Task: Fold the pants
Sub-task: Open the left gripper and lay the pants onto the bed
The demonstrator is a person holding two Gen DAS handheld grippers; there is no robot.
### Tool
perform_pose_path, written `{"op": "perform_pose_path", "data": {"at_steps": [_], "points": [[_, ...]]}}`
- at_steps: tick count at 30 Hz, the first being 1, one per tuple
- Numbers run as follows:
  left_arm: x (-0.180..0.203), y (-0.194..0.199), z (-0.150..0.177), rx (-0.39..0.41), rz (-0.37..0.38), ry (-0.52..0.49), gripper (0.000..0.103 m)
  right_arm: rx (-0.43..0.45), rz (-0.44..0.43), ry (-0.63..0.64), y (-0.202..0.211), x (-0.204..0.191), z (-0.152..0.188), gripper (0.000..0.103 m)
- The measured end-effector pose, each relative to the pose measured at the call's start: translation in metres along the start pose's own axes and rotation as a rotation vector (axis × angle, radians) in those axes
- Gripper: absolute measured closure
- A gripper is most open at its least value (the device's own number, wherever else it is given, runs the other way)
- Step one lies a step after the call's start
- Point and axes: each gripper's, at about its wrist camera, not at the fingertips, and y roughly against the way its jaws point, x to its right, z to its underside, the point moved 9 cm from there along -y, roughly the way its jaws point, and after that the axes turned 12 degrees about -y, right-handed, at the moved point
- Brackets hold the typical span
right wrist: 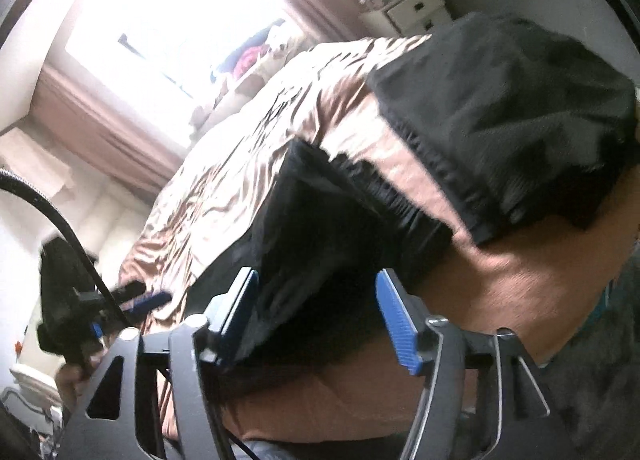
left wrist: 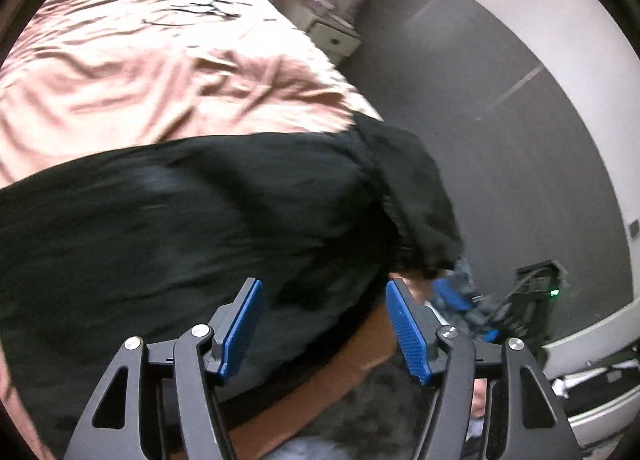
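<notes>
Black pants [left wrist: 192, 220] lie across the near edge of a bed covered by a pink satin sheet [left wrist: 140, 60]. Their gathered waistband end hangs over the bed's corner [left wrist: 416, 196]. My left gripper [left wrist: 324, 324] is open, its blue pads just above the near edge of the fabric, holding nothing. In the right wrist view the pants [right wrist: 520, 108] drape over the bed edge, with a second dark part [right wrist: 320, 260] in front of my right gripper [right wrist: 316, 320], which is open and empty. The other gripper shows at far left [right wrist: 120, 300] and at right in the left view [left wrist: 456, 292].
A small white nightstand [left wrist: 332, 36] stands beyond the bed by pink curtains [right wrist: 100, 120] and a bright window. Grey floor [left wrist: 500, 140] lies right of the bed. Dark equipment with a green light [left wrist: 536, 300] sits on the floor. A brown bed side [right wrist: 500, 300] drops below the sheet.
</notes>
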Motion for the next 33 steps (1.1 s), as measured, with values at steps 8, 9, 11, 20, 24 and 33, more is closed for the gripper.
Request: {"op": "perform_pose_path", "data": {"at_steps": [8,9,11,20,24,33], "points": [[-0.09,0.044,0.025,0.012,-0.152,0.097,0.037,-0.023,-0.016,-0.047,-0.003,0.018,-0.003,0.041],[-0.101,0.05,0.03,0.013,-0.167,0.113,0.037,-0.031,-0.02,-0.054,-0.006,0.019,-0.003,0.041],[-0.118,0.061,0.037,0.017,-0.191,0.139,0.037,-0.053,-0.027,-0.072,-0.014,0.02,0.001,0.041],[-0.18,0.095,0.069,0.043,-0.266,0.235,0.037,-0.125,-0.045,-0.082,-0.051,0.009,0.016,0.041],[-0.204,0.099,0.09,0.026,-0.279,0.285,0.037,-0.145,-0.036,-0.088,-0.069,0.007,0.019,0.041],[-0.244,0.096,0.126,0.002,-0.285,0.39,0.037,-0.17,-0.011,-0.152,-0.102,0.019,0.015,0.041]]}}
